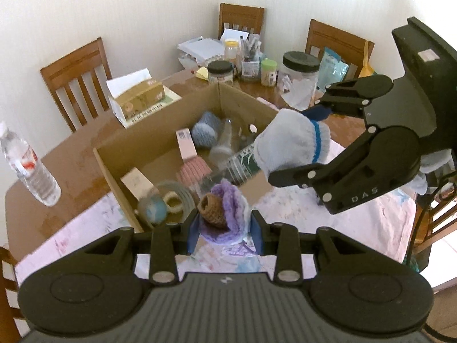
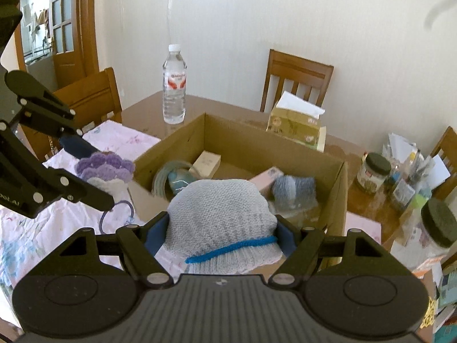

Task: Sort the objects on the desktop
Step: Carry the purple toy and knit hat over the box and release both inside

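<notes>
Crocheted piece: purple and white with a brown woven core — clamped between the blue pads of the left gripper, held above the near rim of the box; its purple loop hangs over the cloth in the right wrist view.
Knitted item: pale grey with a blue band, gripped at both sides by the right gripper, jaws wide around it, over the box's near-right edge.
Cardboard box: open-topped, flaps upright; inside lie a blue-grey yarn ball, a pink carton, a pink knitted roll, a plastic bottle, a small beige carton and a coiled grey ring.
Floral cloth: covers the table's near part, bare to the right of the box.
Wooden table: bare brown top to the left of the box — only a water bottle stands there, well apart from the rim.
Tissue box: just behind the box's far wall.
Far corner: jars, a pen holder and papers crowd the table edge.
Chairs: pushed in along the walls.
</notes>
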